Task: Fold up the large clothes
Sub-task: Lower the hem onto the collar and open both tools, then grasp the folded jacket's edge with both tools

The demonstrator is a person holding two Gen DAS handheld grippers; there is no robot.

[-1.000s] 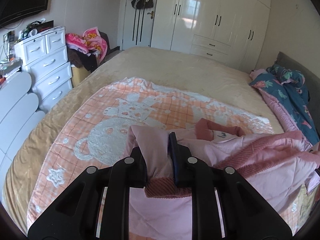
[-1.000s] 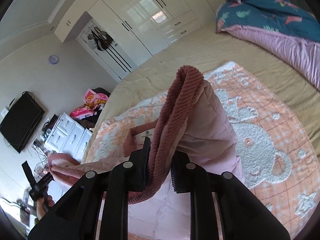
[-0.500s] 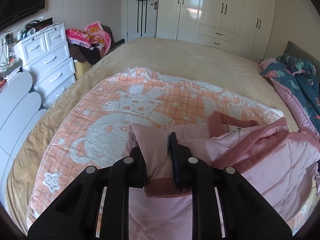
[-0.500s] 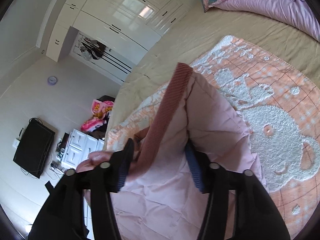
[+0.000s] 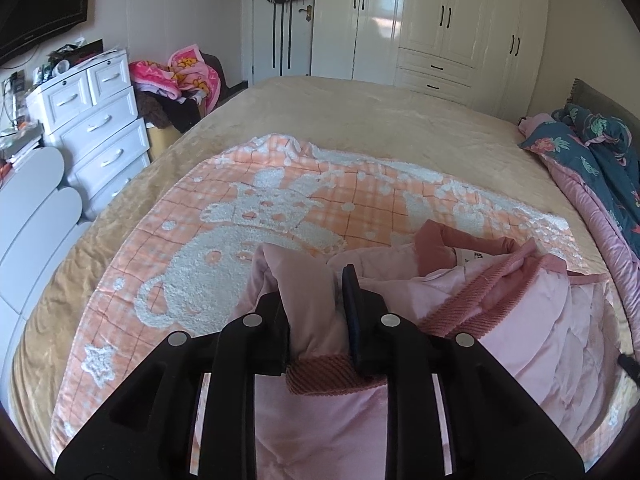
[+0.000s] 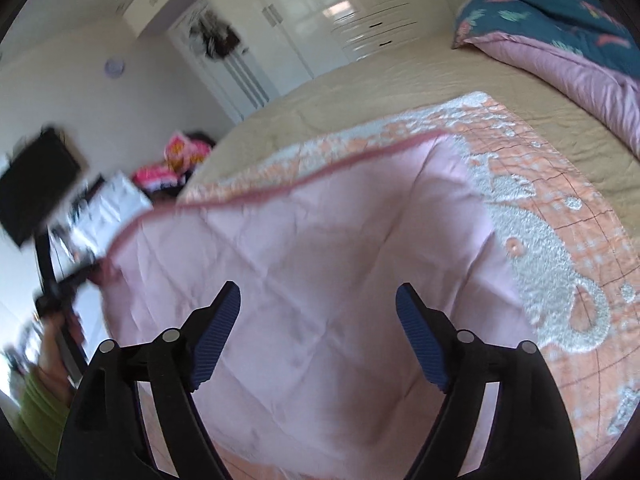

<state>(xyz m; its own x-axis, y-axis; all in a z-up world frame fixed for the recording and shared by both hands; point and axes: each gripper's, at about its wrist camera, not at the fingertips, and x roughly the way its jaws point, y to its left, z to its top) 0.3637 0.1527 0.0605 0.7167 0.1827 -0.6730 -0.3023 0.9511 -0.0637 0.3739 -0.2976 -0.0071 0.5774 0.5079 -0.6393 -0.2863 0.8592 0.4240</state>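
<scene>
A pale pink padded jacket (image 5: 540, 340) with a darker ribbed hem (image 5: 328, 376) and collar (image 5: 436, 240) lies on an orange blanket with a white bear (image 5: 240, 240). My left gripper (image 5: 314, 292) has a raised fold of the jacket between its pads. Its jaws are opening a little, but the fold still stands pinched. In the right wrist view the jacket (image 6: 320, 220) is spread flat. My right gripper (image 6: 318, 290) hovers over it, jaws opening wide with nothing between them. The left gripper (image 6: 68, 288) shows blurred at the far left, held by a hand in a green sleeve (image 6: 44, 400).
The blanket covers a wide beige bed (image 5: 360, 120). A blue and pink quilt (image 5: 592, 160) is heaped at the bed's right side. A white chest of drawers (image 5: 100, 128) and a pile of clothes (image 5: 176, 80) stand left of the bed, with white wardrobes (image 5: 440, 20) behind.
My right gripper has let go of the ribbed hem and spread its jaws, and the jacket has dropped flat onto the blanket. The left gripper's jaws have widened slightly around the fold.
</scene>
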